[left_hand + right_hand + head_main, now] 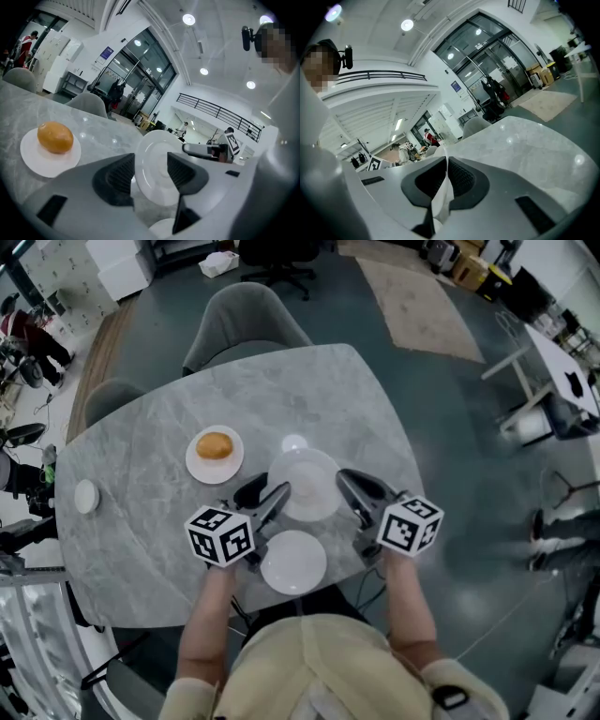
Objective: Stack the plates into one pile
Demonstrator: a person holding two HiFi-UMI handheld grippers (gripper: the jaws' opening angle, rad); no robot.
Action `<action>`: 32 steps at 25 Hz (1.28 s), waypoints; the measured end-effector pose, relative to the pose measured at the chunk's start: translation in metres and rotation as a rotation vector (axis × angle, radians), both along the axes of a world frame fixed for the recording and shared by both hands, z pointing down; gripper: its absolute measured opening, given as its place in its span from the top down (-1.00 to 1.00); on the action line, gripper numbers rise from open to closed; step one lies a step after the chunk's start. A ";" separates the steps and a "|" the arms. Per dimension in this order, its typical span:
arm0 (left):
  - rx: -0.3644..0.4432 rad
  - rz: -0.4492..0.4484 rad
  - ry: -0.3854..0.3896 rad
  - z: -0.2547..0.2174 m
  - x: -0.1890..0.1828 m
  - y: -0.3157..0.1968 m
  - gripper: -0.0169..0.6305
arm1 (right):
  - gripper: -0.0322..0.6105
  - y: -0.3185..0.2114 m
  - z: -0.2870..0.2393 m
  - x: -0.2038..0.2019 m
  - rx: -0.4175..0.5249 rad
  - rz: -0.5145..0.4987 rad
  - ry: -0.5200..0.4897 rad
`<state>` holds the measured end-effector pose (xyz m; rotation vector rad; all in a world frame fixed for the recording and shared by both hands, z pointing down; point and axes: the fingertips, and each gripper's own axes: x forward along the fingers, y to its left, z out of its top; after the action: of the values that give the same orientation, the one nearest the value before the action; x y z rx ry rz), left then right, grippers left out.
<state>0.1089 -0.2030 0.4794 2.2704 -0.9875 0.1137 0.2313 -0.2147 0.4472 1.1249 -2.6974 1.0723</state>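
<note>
Grey marble surface w/ rounded corners, teal floor around it, grey chairs at far side. Bg is an open-plan office; glass doors show in both gripper views.

Person stands at near edge, one set of tongs per hand.

Right tongs: closed on the right rim of a round white plate. Right gripper view shows it edge-on, a thin white sliver pinched between the pads.

Left tongs: open, pads well apart in left gripper view. Same plate sits at the tips, face toward the cam, right pad overlapping it. Can't tell if either left pad touches it.

Held plate is off the surface and tilted, between the two tongs, over the near half of the surface.

Second white plate lies flat at the near edge, right in front of the person, between the forearms, just nearer than the held one. Its rim shows at the bottom of left gripper view.

Third white plate lies flat left of the held plate, near but apart, carrying an orange-brown bun.

Small white saucer sits at the left edge, well apart from the rest.

Plates not yet in one pile.
</note>
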 end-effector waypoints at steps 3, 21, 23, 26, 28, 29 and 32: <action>0.000 0.011 -0.005 -0.002 -0.003 0.013 0.27 | 0.86 0.013 0.000 -0.002 -0.004 0.012 0.002; -0.087 0.055 -0.053 0.028 -0.027 0.105 0.28 | 0.85 0.105 0.044 -0.023 -0.103 0.062 0.054; -0.099 0.061 -0.065 0.034 -0.031 0.115 0.28 | 0.85 0.114 0.048 -0.028 -0.105 0.062 0.057; -0.121 0.072 -0.078 0.043 -0.034 0.129 0.28 | 0.85 0.129 0.060 -0.030 -0.127 0.075 0.058; -0.134 0.085 -0.095 0.048 -0.032 0.137 0.28 | 0.85 0.137 0.065 -0.030 -0.147 0.080 0.068; -0.139 0.093 -0.106 0.052 -0.031 0.141 0.28 | 0.85 0.142 0.070 -0.029 -0.161 0.085 0.063; -0.152 0.112 -0.139 0.061 -0.029 0.152 0.28 | 0.85 0.153 0.082 -0.026 -0.185 0.099 0.069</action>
<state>0.0803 -0.0506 0.5402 2.1996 -0.8890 0.3863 0.2048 -0.0612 0.5295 1.2475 -2.4544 1.2427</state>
